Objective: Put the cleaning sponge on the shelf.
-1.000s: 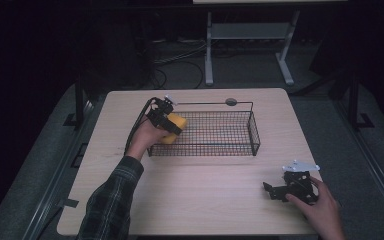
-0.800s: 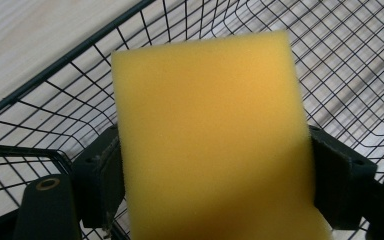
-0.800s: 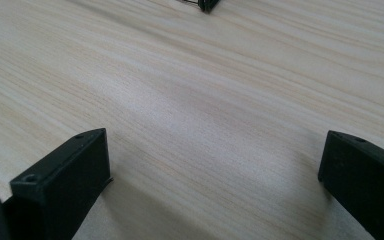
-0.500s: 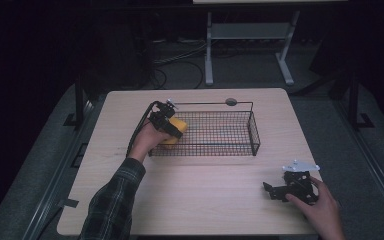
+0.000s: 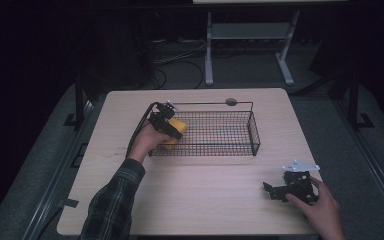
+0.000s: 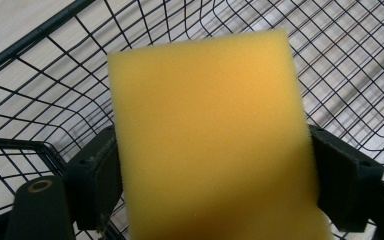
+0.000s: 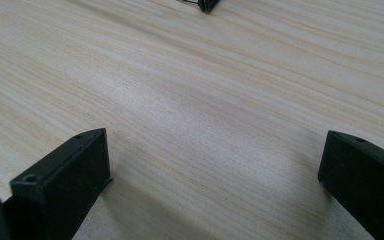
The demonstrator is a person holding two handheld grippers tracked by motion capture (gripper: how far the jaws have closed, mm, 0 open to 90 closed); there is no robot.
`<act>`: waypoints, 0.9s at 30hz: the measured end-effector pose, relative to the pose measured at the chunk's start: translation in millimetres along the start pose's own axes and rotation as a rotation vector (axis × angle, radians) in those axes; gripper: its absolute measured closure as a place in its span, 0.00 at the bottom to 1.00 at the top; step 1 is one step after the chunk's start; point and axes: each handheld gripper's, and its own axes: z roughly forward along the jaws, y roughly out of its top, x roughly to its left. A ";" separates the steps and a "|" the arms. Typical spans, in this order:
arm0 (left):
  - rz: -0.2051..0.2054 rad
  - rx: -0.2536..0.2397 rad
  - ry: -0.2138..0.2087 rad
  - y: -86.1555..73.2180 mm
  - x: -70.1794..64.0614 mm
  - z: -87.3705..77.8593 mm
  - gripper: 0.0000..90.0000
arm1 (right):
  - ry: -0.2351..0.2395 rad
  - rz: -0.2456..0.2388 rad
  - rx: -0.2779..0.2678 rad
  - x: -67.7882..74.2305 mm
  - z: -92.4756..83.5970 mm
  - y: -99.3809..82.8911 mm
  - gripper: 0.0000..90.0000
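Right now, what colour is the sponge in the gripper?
Yellow: the sponge shows best in the left gripper view.

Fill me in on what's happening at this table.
A person holds a two-jaw gripper in each hand. The left gripper has its jaws shut on a yellow sponge and holds it at the left end of a black wire basket, over the wire mesh. The right gripper rests on the wooden table near its front right corner, jaws wide open with nothing between them.
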 end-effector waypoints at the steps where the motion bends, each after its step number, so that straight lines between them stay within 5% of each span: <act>1: -0.001 0.002 -0.001 0.0 0.1 0.0 0.19 | 0.000 0.000 0.000 0.0 0.0 0.0 0.00; 13: -0.003 -0.009 0.011 0.5 -0.2 -3.6 0.15 | 0.000 0.000 0.000 0.0 0.0 0.0 0.00; 27: 0.016 -0.088 0.000 -1.9 -9.6 -36.4 0.15 | 0.000 0.000 0.000 0.0 0.0 0.0 0.00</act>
